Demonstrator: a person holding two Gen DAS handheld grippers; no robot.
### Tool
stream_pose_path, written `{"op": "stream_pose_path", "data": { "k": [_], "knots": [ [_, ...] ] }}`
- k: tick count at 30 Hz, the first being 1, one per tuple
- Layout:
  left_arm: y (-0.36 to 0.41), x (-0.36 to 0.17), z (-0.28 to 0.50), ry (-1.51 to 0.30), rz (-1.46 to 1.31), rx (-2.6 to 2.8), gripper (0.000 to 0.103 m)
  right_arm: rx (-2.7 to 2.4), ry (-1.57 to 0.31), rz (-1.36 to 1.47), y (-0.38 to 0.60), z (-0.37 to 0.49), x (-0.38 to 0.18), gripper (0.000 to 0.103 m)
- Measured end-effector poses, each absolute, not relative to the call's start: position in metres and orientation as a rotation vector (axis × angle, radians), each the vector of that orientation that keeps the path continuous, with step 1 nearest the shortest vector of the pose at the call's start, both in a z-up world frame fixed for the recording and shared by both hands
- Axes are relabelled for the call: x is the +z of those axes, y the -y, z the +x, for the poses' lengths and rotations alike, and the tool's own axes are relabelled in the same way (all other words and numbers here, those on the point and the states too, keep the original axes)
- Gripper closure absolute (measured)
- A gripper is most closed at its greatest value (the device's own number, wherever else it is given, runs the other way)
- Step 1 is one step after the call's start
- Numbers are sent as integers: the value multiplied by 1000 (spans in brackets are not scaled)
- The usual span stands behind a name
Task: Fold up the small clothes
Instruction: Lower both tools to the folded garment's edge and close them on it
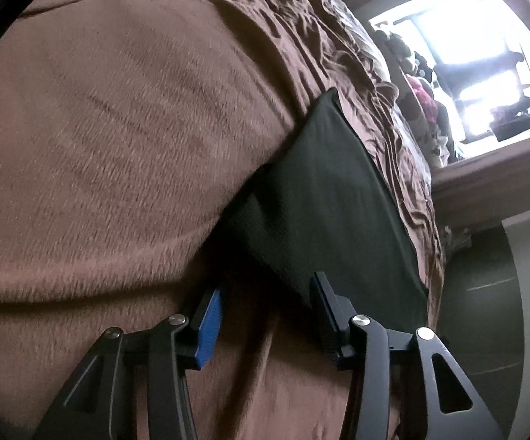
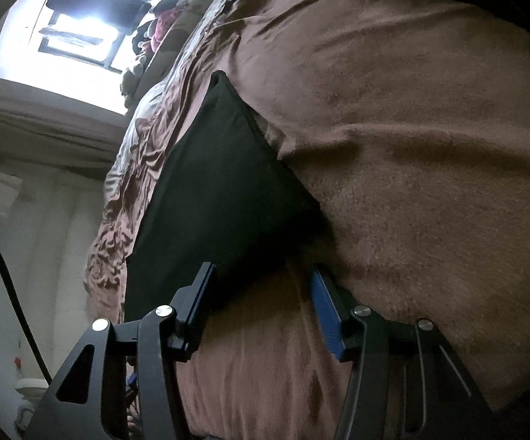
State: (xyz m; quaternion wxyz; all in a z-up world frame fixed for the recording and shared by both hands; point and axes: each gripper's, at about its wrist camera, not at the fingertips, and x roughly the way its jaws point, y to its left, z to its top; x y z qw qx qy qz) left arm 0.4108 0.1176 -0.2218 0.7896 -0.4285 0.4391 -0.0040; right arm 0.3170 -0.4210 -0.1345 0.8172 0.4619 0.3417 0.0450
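Note:
A dark, flat folded garment [image 1: 323, 198] lies on a brown fuzzy blanket [image 1: 100, 146]. In the left wrist view its near edge sits just beyond my left gripper [image 1: 265, 293], which is open and empty, jaws wide apart with blue pads [image 1: 208, 324]. In the right wrist view the same garment [image 2: 213, 190] lies on the blanket [image 2: 411, 183], its near edge just ahead of my right gripper [image 2: 261, 286], which is also open and empty. Each gripper faces one end of the garment's near edge, close to it; contact cannot be told.
Wrinkled brown bedding [image 1: 338, 55] lies behind the garment. A pile of clothes or toys [image 1: 422, 91] sits by a bright window [image 1: 477, 55]. The bed edge drops to the floor [image 1: 485, 311]. A black cable [image 2: 12, 293] hangs at the left.

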Motion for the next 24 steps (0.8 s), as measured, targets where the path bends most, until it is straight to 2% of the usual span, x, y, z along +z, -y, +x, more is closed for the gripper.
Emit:
{"op": "stream_pose_path", "data": {
  "k": [4,6,11,14,16,17,19,24],
  "knots": [
    [-118,-223,421,-947,-889,30,66,83,-711,997,420,325,-138,54],
    [-119,-225,424,-947,-882,41,72,68,-699,1001,419,329,-140,57],
    [-127,-227,425,-939,-886,71,81,31,-676,1004,416,333,-142,64],
    [-128,-226,427,-938,-883,84,89,7,-658,1035,419,332,-144,74],
    [-128,-222,428,-933,-873,92,94,-19,-656,1036,419,330,-145,92],
    [-129,-220,427,-929,-870,90,96,-22,-669,1031,419,329,-145,96],
    [-129,-215,428,-923,-866,86,98,-29,-672,1030,418,327,-141,100],
    [-126,-190,425,-888,-823,65,99,-21,-641,970,410,314,-117,102]
  ]
}}
